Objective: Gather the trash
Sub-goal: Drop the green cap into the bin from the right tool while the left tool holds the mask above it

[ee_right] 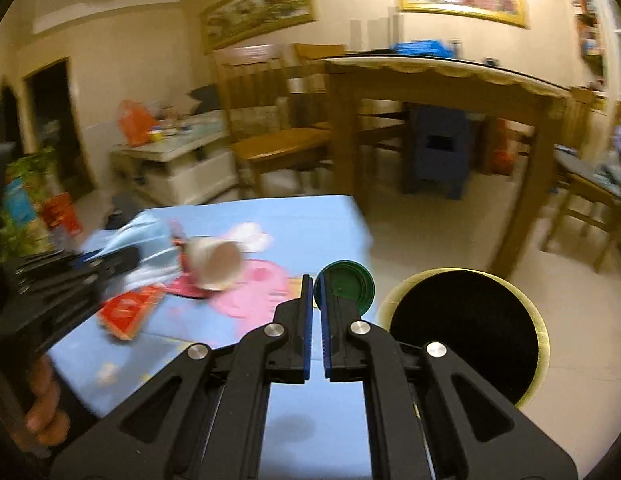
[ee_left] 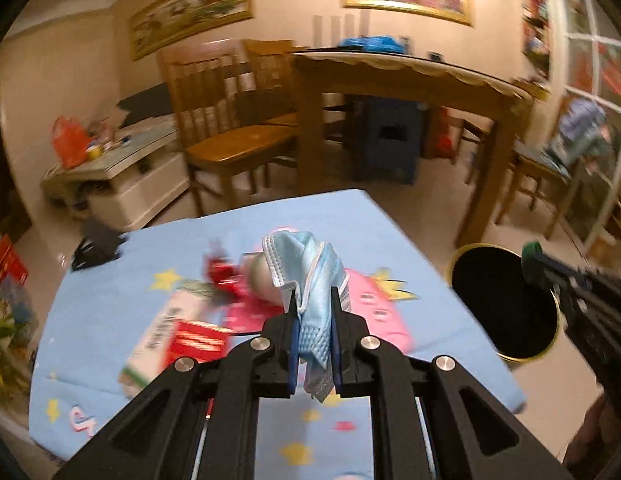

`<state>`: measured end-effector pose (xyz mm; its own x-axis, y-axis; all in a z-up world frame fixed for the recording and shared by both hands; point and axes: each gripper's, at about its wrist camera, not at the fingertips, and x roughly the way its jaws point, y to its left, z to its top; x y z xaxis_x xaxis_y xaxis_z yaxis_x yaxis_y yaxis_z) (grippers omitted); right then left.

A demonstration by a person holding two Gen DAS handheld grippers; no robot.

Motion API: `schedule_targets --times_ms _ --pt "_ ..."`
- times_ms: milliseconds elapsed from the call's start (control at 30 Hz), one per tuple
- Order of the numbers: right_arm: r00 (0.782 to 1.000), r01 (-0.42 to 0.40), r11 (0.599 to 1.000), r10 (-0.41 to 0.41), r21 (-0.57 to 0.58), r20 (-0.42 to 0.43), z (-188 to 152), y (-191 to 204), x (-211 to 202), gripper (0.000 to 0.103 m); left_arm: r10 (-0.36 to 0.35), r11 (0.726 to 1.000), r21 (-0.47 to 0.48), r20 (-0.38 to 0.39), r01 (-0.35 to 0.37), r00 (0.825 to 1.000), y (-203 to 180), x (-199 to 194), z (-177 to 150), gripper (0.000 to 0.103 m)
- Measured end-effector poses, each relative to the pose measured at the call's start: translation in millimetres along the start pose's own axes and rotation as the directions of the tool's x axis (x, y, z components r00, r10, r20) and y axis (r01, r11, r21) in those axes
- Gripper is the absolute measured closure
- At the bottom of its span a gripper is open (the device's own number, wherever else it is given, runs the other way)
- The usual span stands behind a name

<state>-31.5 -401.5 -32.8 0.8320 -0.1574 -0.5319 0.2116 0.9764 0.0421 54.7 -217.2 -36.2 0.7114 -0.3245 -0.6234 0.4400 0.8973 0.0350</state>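
Note:
My left gripper (ee_left: 312, 296) is shut on a crumpled light-blue face mask (ee_left: 306, 260), held above the small table with the blue cartoon cloth (ee_left: 110, 280). My right gripper (ee_right: 316, 284) is shut on the edge of a round green lid (ee_right: 348, 284), close to the table's right edge. It also shows at the right of the left wrist view, as right gripper (ee_left: 542, 268). A black bin with a gold rim (ee_right: 462, 328) stands on the floor right of the table. On the cloth lie a paper cup (ee_right: 214, 260) on its side, a red packet (ee_right: 128, 310) and a white carton (ee_left: 158, 336).
Beyond the small table stand a wooden dining table (ee_left: 410, 76), wooden chairs (ee_left: 238, 144) and a blue stool (ee_left: 386, 144). A low white cabinet (ee_left: 122, 184) with clutter is at the left. A hand (ee_right: 42, 400) grips the left tool's handle.

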Motion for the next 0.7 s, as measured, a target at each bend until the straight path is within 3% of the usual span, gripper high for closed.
schedule_targets --times_ms 133,233,400,700 --pt "0.985 0.172 0.984 -0.171 0.037 -0.012 -9.1 -46.1 -0.2 0.099 -0.034 0.996 0.079 0.017 0.033 0.999 -50.0 0.3 2.6 0.092" --pt "0.973 0.229 0.972 -0.228 0.058 -0.024 -14.7 -66.5 4.0 0.099 -0.054 0.991 0.123 0.027 0.051 0.998 -83.8 1.1 4.0 0.092" --pt "0.969 0.246 0.966 -0.244 0.075 -0.038 -21.9 -85.2 15.3 0.099 -0.066 0.985 0.16 0.036 0.059 0.997 -112.9 7.2 7.3 0.092" --pt "0.971 0.237 0.965 -0.234 0.112 -0.042 -10.3 -96.5 32.9 0.099 -0.063 0.983 0.176 0.018 0.059 0.998 -126.9 27.0 6.5 0.092"
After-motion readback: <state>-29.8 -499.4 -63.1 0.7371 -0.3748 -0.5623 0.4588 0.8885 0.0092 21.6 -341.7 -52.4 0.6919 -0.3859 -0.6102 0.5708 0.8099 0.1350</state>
